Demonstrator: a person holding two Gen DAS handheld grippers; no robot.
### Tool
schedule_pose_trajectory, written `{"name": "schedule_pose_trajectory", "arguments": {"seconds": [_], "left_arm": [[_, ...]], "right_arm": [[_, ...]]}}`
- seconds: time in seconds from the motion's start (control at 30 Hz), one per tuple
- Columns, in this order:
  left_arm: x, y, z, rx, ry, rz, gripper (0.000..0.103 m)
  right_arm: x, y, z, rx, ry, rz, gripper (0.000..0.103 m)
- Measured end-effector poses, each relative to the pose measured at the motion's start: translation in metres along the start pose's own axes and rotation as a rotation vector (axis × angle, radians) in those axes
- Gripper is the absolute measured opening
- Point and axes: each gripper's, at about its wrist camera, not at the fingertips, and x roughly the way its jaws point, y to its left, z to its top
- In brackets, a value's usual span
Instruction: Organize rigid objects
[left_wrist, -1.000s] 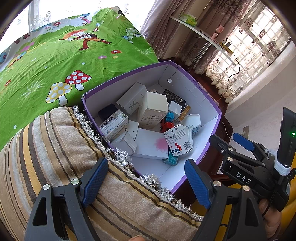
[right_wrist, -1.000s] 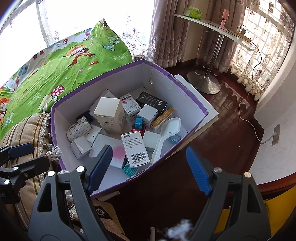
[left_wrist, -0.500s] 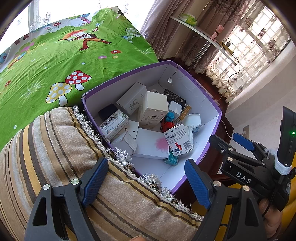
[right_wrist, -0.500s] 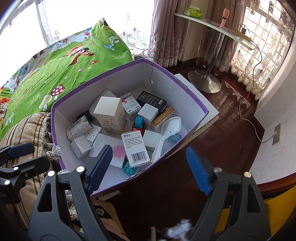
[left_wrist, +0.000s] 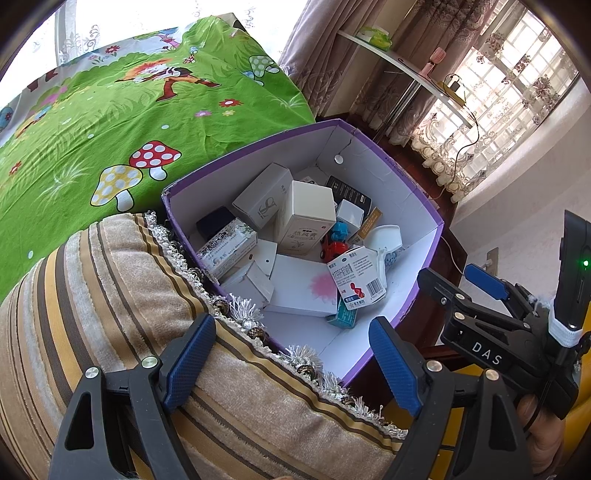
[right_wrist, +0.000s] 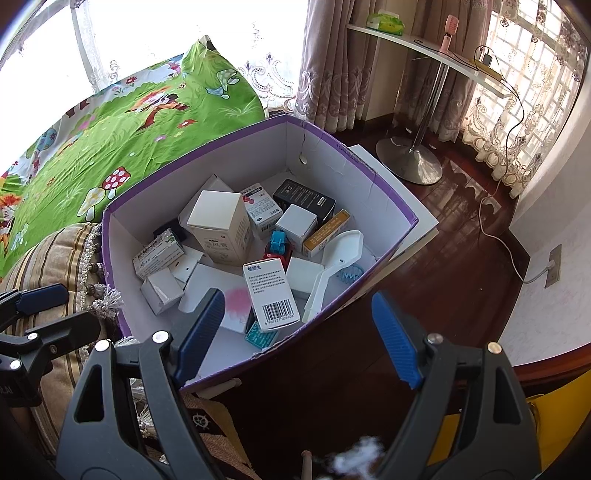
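A purple cardboard box with white inner walls holds several small cartons, a tall white carton, a barcoded medicine carton, a white scoop and a red and blue toy. My left gripper is open and empty above a striped cushion, short of the box. My right gripper is open and empty over the box's near rim. The right gripper also shows in the left wrist view.
The striped tasselled cushion lies left of the box. A green mushroom-print bedspread spreads behind. Dark wooden floor, a white stand table, curtains and a wall socket with cable are to the right.
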Motion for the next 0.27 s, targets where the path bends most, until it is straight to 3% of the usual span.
{"name": "schedule_pose_trajectory", "arguments": {"seconds": [0.13,0.27], "left_arm": [[0.0,-0.001,0.0,0.009,-0.019,-0.009,0.089],[-0.018,0.006,0.004,-0.016,-0.033,-0.082,0.096]], "right_arm": [[0.002,0.0,0.0,0.004,0.01,0.009,0.084],[-0.004,0.007,0.004,-0.022,0.008,0.037,0.084]]}}
